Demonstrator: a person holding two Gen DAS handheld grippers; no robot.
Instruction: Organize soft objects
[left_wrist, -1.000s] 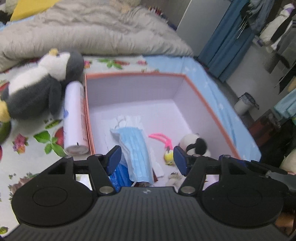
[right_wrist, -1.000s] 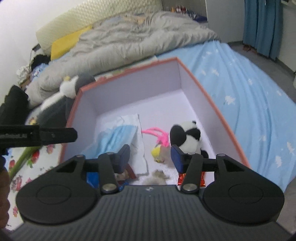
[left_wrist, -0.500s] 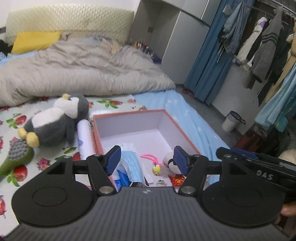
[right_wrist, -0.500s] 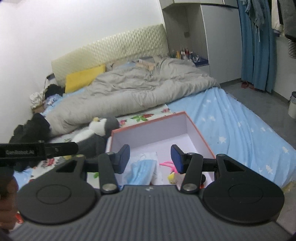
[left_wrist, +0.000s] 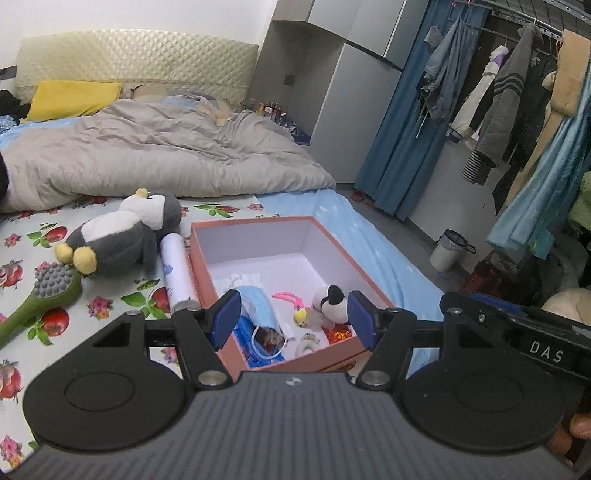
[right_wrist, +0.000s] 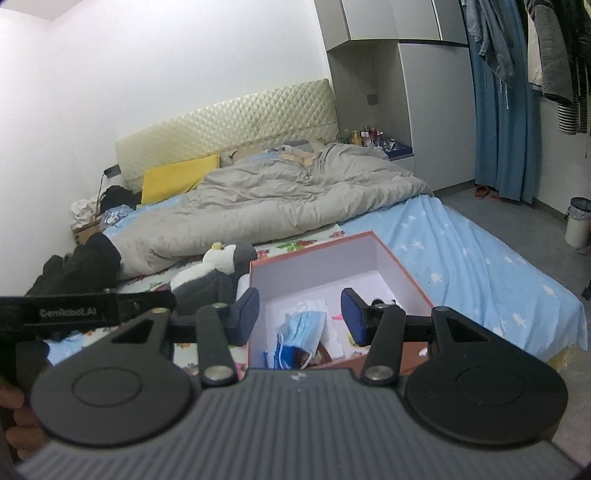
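Note:
An open orange box (left_wrist: 258, 222) (right_wrist: 314, 249) with a white inside sits on the bed. In it lie a blue face mask (left_wrist: 256, 308) (right_wrist: 301, 332), a small panda plush (left_wrist: 332, 302), a pink-and-yellow toy (left_wrist: 295, 306) and some small bits. Left of the box a grey-and-white penguin plush (left_wrist: 118, 232) (right_wrist: 210, 273) lies beside a white tube (left_wrist: 177, 273). My left gripper (left_wrist: 291, 319) hangs open and empty above the box's near end. Over that same end my right gripper (right_wrist: 299, 317) is open too, holding nothing.
A green massage brush (left_wrist: 44, 295) lies on the fruit-print sheet at left. A grey duvet (left_wrist: 147, 155) and yellow pillow (left_wrist: 74, 98) fill the bed's far half. Blue curtain, hanging clothes and a white bin (left_wrist: 448, 249) stand at right. A hand (right_wrist: 14, 417) grips the other tool.
Both grippers have pulled up and back from inside the box; the box now looks smaller and the whole bedroom shows. The things in the box have not moved.

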